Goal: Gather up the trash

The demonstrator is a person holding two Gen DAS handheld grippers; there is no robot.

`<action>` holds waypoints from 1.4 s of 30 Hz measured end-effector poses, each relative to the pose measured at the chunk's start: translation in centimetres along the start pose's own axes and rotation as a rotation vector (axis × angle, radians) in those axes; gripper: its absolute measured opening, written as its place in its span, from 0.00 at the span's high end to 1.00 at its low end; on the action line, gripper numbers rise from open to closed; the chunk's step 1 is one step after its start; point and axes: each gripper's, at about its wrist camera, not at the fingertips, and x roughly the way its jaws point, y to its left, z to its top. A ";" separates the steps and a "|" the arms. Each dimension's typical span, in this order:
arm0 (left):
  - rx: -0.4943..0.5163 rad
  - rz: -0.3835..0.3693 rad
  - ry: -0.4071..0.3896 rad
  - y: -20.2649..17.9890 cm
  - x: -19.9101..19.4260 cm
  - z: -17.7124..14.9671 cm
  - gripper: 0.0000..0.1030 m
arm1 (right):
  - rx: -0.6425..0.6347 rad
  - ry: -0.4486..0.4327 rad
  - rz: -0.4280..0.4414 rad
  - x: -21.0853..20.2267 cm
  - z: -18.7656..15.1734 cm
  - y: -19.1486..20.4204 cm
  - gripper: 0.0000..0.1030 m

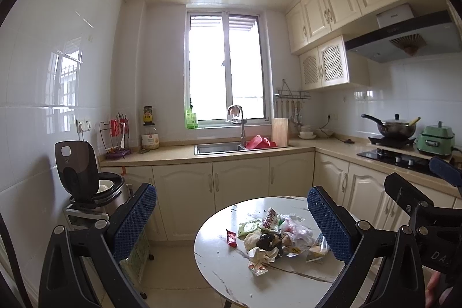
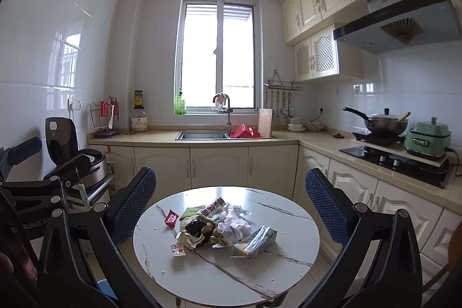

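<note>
A heap of crumpled wrappers (image 2: 215, 224) lay at the middle of the round, marble-patterned table (image 2: 219, 273), with a small red packet (image 2: 171, 218) at its edge. The left gripper (image 1: 231, 215) and right gripper (image 2: 231, 201) hovered above, blue dimpled pads (image 2: 132, 207) spread wide, holding nothing.

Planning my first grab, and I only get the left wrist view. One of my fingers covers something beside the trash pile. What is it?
Observer: A green-and-white carton, lying flat on the table.
Operator: Is the right gripper holding anything?
Observer: No, the right gripper is open and empty.
Operator: Anything on the floor by the table?
Observer: Something blue shows low on the left; I can't tell what it is.
</note>
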 end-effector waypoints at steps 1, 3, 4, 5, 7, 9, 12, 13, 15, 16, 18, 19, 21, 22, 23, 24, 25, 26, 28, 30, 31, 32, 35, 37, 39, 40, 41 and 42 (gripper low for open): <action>0.000 0.000 0.000 -0.1 -0.1 0.1 0.01 | 0.001 0.001 -0.002 0.0 0.0 -0.1 0.00; 0.001 -0.002 -0.001 -0.1 -0.3 0.1 0.01 | 0.003 0.002 -0.003 -0.1 0.1 -0.1 0.00; 0.002 -0.002 -0.002 -0.2 -0.3 0.1 0.01 | 0.003 0.002 -0.005 -0.1 0.2 -0.2 0.00; 0.002 -0.003 -0.003 -0.2 -0.4 0.1 0.01 | 0.003 0.001 -0.006 -0.2 0.2 -0.2 0.00; 0.002 -0.005 -0.003 -0.1 -0.5 0.1 0.01 | 0.004 -0.002 -0.010 -0.3 0.3 -0.3 0.00; 0.002 -0.005 -0.005 -0.2 -0.5 0.2 0.01 | 0.004 -0.001 -0.012 -0.3 0.3 -0.4 0.00; 0.005 -0.005 -0.004 -0.2 -0.5 0.2 0.01 | 0.008 -0.001 -0.011 -0.2 0.4 -0.4 0.00; 0.005 -0.004 -0.004 -0.3 -0.6 0.2 0.01 | 0.008 -0.001 -0.014 -0.2 0.4 -0.4 0.00; 0.006 -0.005 -0.003 -0.3 -0.6 0.3 0.01 | 0.008 -0.002 -0.013 -0.2 0.4 -0.5 0.00; 0.006 -0.004 -0.004 -0.4 -0.7 0.3 0.01 | 0.008 -0.004 -0.013 -0.3 0.4 -0.6 0.00; 0.007 -0.004 -0.006 -0.4 -0.8 0.3 0.01 | 0.008 -0.007 -0.014 -0.3 0.4 -0.6 0.00; 0.006 -0.004 -0.008 -0.4 -0.8 0.4 0.01 | 0.009 -0.009 -0.015 -0.5 0.3 -0.6 0.00; 0.007 -0.005 -0.009 -0.6 -0.9 0.3 0.01 | 0.012 -0.010 -0.016 -0.5 0.3 -0.7 0.00; 0.009 -0.006 -0.009 -0.6 -1.0 0.3 0.01 | 0.013 -0.011 -0.015 -0.5 0.3 -0.7 0.00; 0.011 -0.006 -0.009 -0.6 -1.0 0.3 0.01 | 0.013 -0.010 -0.016 -0.5 0.3 -0.7 0.00; 0.011 -0.004 -0.008 -0.7 -1.0 0.3 0.01 | 0.013 -0.010 -0.018 -0.6 0.3 -0.7 0.00; 0.011 -0.005 -0.008 -0.7 -1.0 0.3 0.01 | 0.013 -0.009 -0.017 -0.6 0.3 -0.7 0.00; 0.011 -0.006 -0.008 -0.7 -1.0 0.4 0.01 | 0.012 -0.009 -0.018 -0.6 0.3 -0.7 0.00; 0.011 -0.005 -0.012 -0.8 -1.1 0.4 0.01 | 0.012 -0.010 -0.020 -0.6 0.3 -0.7 0.00; 0.009 -0.007 -0.011 -0.7 -1.0 0.4 0.01 | 0.015 -0.013 -0.018 -0.6 0.3 -0.7 0.00; 0.009 -0.008 -0.013 -0.7 -0.9 0.4 0.01 | 0.015 -0.013 -0.019 -0.6 0.3 -0.7 0.00; 0.009 -0.008 -0.012 -0.7 -0.9 0.3 0.01 | 0.015 -0.014 -0.021 -0.7 0.2 -0.8 0.00; 0.009 -0.010 -0.009 -0.6 -0.6 0.2 0.01 | 0.017 -0.012 -0.022 -0.6 0.2 -0.9 0.00; 0.010 -0.009 -0.008 -0.7 -0.4 0.2 0.01 | 0.018 -0.011 -0.021 -0.6 0.1 -0.9 0.00; 0.009 -0.011 -0.008 -0.6 -0.4 0.1 0.01 | 0.017 -0.008 -0.021 -0.4 0.1 -0.9 0.00; 0.009 -0.011 -0.008 -0.7 -0.3 0.1 0.01 | 0.017 -0.007 -0.020 -0.3 0.1 -0.9 0.00; 0.010 -0.011 -0.008 -0.7 -0.3 0.1 0.01 | 0.018 -0.008 -0.021 -0.3 0.1 -0.9 0.00; 0.011 -0.012 -0.008 -0.7 -0.2 0.0 0.01 | 0.018 -0.008 -0.020 -0.2 0.2 -0.9 0.00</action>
